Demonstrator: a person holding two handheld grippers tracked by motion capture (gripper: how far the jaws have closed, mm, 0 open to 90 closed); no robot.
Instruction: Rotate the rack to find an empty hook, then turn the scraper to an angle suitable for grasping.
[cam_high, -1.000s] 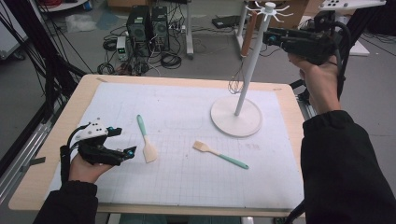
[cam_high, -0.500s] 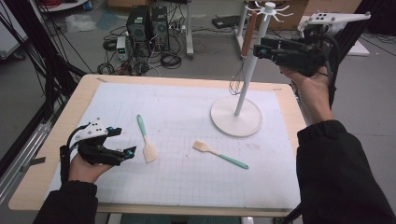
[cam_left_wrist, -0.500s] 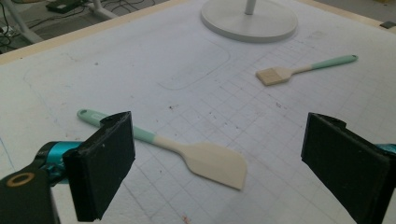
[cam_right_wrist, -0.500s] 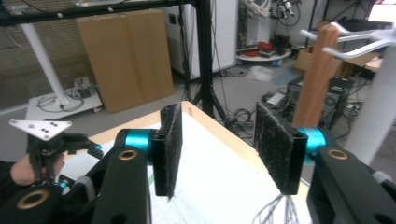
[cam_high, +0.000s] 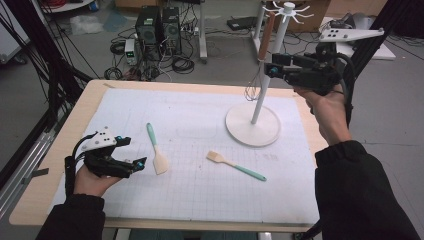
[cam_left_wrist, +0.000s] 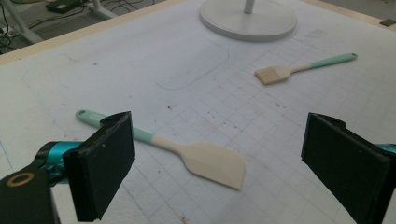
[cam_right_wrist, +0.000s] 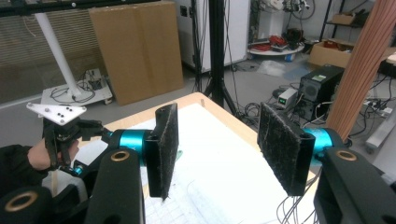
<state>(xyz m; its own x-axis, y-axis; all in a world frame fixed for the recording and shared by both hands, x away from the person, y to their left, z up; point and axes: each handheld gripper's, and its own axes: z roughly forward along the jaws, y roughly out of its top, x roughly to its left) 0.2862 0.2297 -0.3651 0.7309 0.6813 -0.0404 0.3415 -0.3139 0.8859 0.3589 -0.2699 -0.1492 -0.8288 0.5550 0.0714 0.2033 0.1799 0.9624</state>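
So the setup is a light wooden table (cam_high: 60, 200) with a white gridded mat (cam_high: 200, 145) covering most of the top, a faint rounded-rectangle outline drawn near its middle. On the mat's far right sits a white hook stand (cam_high: 253, 124), round base, tall pole, little hooks fanned out at the top, and a whisk (cam_high: 260, 60) with a brownish wooden handle hangs from one of them, wire end down beside the pole. The right gripper (cam_high: 273, 70) is held up in the air right next to that whisk, just beside the pole; its jaws have just been opening and stand partly apart with nothing between them, the wooden handle showing off to one side in the right gripper view. Over at the near left, the left gripper (cam_high: 141, 163) rests low on the mat, jaws spread wide and empty, with a teal-handled spatula (cam_high: 156, 150) lying flat just in front of them. A teal-handled pastry brush (cam_high: 235, 165) lies near the middle of the mat, well apart from both grippers. The room behind is pretty cluttered: a couple of black computer towers (cam_high: 157, 27) on the grey floor with a tangle of cables (cam_high: 177, 62) around them, black frame poles (cam_high: 45, 65) on the left, and cardboard boxes (cam_right_wrist: 135, 51) leaning further back.
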